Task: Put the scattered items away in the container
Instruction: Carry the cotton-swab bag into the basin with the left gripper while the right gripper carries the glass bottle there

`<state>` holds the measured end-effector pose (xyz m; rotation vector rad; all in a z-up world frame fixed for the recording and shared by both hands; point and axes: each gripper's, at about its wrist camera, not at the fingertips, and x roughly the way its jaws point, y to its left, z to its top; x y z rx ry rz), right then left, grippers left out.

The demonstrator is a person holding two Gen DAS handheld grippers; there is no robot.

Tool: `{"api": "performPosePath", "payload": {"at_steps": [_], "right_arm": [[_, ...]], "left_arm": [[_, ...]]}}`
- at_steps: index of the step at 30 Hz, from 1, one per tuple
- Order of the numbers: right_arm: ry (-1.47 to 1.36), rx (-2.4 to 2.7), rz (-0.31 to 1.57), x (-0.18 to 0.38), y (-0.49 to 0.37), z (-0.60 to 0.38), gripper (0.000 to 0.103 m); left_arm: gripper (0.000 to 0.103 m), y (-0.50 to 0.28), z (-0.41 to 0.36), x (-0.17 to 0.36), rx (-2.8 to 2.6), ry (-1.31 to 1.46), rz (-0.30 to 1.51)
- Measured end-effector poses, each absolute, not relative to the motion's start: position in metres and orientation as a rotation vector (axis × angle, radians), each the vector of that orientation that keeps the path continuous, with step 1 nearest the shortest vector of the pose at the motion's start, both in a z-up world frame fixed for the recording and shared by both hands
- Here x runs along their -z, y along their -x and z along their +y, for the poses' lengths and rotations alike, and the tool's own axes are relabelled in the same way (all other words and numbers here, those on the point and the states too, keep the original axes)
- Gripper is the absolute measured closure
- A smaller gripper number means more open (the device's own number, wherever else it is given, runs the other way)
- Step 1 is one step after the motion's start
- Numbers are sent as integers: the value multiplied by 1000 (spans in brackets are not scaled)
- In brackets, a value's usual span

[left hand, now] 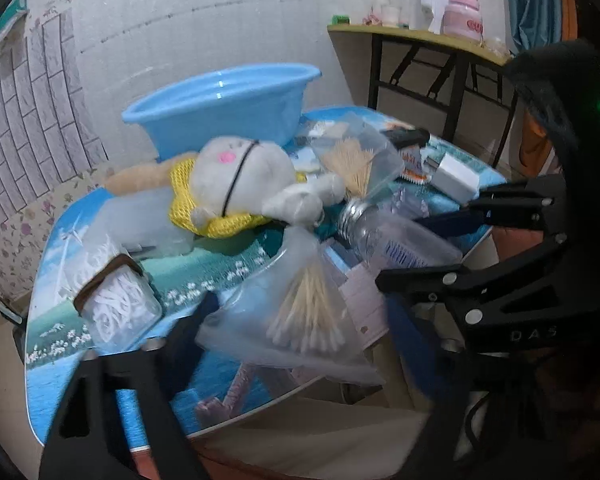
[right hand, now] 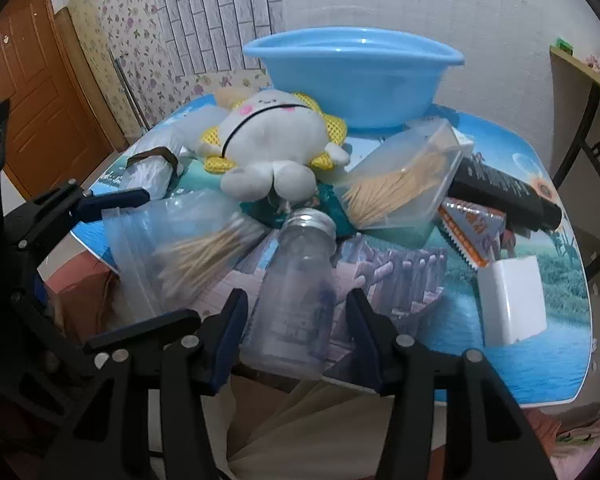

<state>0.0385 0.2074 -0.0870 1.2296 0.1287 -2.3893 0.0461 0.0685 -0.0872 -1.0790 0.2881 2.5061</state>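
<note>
A blue plastic basin (left hand: 224,104) (right hand: 356,80) stands at the back of the table. In front of it lie a white plush toy (left hand: 244,176) (right hand: 272,144), a clear box of toothpicks (right hand: 404,184), a clear bottle with a metal cap (right hand: 296,280) (left hand: 396,240) and a zip bag of cotton swabs (left hand: 304,312) (right hand: 192,252). My left gripper (left hand: 300,328) is open, its jaws either side of the swab bag. My right gripper (right hand: 296,320) is open, its jaws either side of the bottle, not pressing it.
A white charger block (right hand: 512,300), an orange-and-white packet (right hand: 472,232), a black tube (right hand: 504,192) and a jar of white items with a brown band (left hand: 116,300) also lie on the table (right hand: 560,280). A side table with bottles (left hand: 452,12) stands at the right.
</note>
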Motion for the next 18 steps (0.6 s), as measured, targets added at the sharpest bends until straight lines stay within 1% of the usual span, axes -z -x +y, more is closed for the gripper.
{"api": "performPosePath", "payload": {"at_steps": [2,3,5,6,8,12,15,18], "right_arm": [[-1225,2403,162,87,-39,206,53],[-1223,2405,173,87,-39,205,53],[-1214,2405,195,87,-39,203,62],[-1212,2403,202,87,-38,203,62],[-1207,2393,196,86,-38,203,62],[-1164,2390,175,82,-42,204,64],[-1094,2398,156,72,-47,204,64],[-1076,2385,89,64,-46,207,64]], "left_arm": [[53,-41,71,94,-2469,1141,296],[57,-40,70,93,-2463,1133,274],[62,-39,69,93,-2453,1139,261],[68,-40,68,93,-2458,1137,256],[72,-41,67,91,-2466,1132,253],[77,-45,62,82,-2485,1073,225],[77,-49,54,72,-2510,1011,185],[77,-47,49,63,-2533,983,175]]}}
